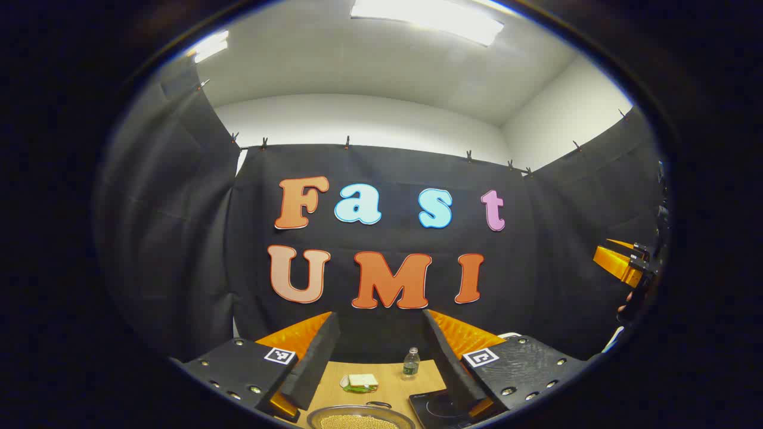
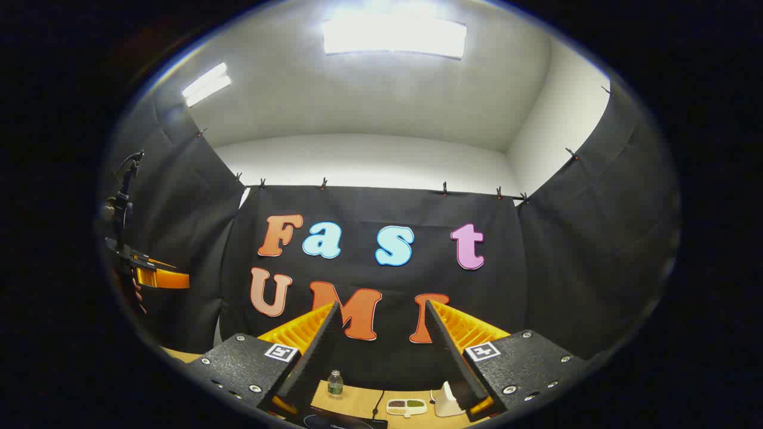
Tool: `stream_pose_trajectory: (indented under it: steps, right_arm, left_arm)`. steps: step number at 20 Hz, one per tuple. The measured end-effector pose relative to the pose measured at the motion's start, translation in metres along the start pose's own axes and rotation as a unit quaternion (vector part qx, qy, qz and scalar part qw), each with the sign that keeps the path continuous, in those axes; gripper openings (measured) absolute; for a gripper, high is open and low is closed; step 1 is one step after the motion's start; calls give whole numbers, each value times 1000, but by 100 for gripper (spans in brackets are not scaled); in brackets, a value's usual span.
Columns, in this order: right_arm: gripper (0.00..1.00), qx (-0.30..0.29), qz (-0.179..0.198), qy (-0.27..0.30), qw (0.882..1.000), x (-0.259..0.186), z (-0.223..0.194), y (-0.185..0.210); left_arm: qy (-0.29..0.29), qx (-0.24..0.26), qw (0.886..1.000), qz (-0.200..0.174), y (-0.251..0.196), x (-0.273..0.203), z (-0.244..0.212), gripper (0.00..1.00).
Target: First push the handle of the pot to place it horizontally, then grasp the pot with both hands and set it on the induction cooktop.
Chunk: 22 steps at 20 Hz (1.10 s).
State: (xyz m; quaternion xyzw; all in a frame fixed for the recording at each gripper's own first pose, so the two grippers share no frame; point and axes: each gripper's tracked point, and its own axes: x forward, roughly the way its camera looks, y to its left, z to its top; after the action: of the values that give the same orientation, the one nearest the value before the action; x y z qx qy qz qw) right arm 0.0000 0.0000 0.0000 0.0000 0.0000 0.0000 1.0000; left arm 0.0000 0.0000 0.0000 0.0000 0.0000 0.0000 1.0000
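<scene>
Both grippers are held high and level, facing the booth wall above the wooden table. The left gripper has its fingers spread apart with nothing between them; below it, at the table's near edge, sits the pot, with the induction cooktop just to its right. The right gripper is likewise spread wide and empty, above the cooktop's edge. A water bottle stands farther back.

Table — pale wood, matt and smooth. Pot — dull grey metal rim holding a grainy yellow fill. Induction cooktop — glossy black glass. Bottle — clear plastic. Booth wall of matt black cloth, creased.
</scene>
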Motion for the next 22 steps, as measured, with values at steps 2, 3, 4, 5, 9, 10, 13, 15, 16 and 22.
stream_pose_trajectory:
  steps: [2,3,4,5,9,10,13,15,16,22]
  right_arm:
    - [87,-2,2,-2,1000,0,-1,1]
    - [88,0,5,3,1000,0,-4,3]
    - [89,1,8,6,1000,1,-6,5]
    - [90,0,9,7,1000,2,-7,5]
    - [94,-7,11,15,1000,6,-13,6]
    - [94,-6,13,18,1000,7,-13,8]
    - [94,-7,10,20,1000,9,-16,6]
    - [94,-11,8,26,1000,8,-21,7]
    - [94,-14,8,29,999,7,-24,8]
    - [94,-11,25,48,998,1,-39,17]
  left_arm:
    - [-4,6,1000,7,1,-1,1,86]
    - [-6,8,1000,9,0,-3,-1,84]
    - [-11,12,1000,12,-1,-4,-1,84]
    - [-14,19,1000,14,-3,-5,-2,86]
    - [-40,45,998,24,-11,-9,1,86]
    - [-49,47,997,27,-13,-11,5,87]
    - [-62,43,997,35,-13,-15,10,86]
    - [-50,35,998,34,-14,-16,4,84]
    - [-45,34,998,36,-12,-18,2,84]
    - [-24,19,998,47,3,-29,-16,84]
